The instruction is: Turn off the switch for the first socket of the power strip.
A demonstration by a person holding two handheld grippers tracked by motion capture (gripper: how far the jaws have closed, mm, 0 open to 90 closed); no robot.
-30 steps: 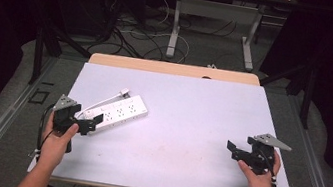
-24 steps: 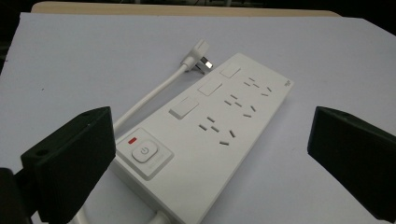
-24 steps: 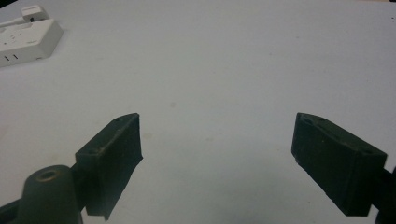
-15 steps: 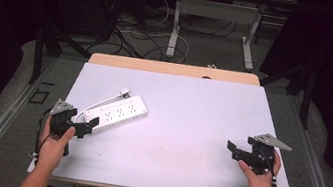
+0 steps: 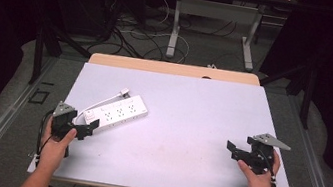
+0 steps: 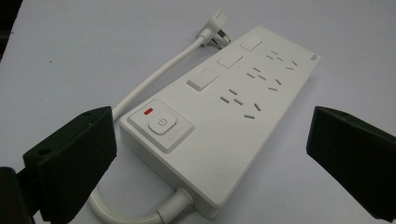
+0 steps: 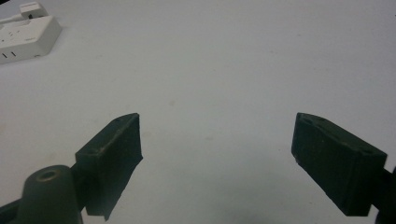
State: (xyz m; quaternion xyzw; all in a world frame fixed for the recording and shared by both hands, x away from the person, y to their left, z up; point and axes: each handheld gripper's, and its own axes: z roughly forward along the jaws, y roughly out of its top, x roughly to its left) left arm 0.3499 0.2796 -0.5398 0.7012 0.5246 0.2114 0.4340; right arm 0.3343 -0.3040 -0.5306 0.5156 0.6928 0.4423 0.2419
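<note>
**Left gripper drawn back toward the near left edge; power strip lies between its spread jaws**

1. Left hand [image 5: 56, 144]: enters from the bottom edge of the high view and grips the left gripper [image 5: 89, 126] near the table's [image 5: 192, 112] near left edge. The jaws point forward and to the right, spread wide, holding nothing.
2. Right hand [image 5: 259, 175]: holds the right gripper [image 5: 232, 150] near the near right edge. Its jaws point left across bare table surface, spread wide, holding nothing.
3. Power strip [image 6: 224, 116]: lies flat on the left half of the table, angled away from the left gripper. In the left gripper view its switch end sits between the two jaws, not touching either. The cord [image 6: 154, 79] runs along its far side to the plug [image 6: 215, 36] beyond.
4. Change: over the last second the left gripper has moved back toward the person and slightly left. The right gripper and the power strip are unchanged in position.
</note>
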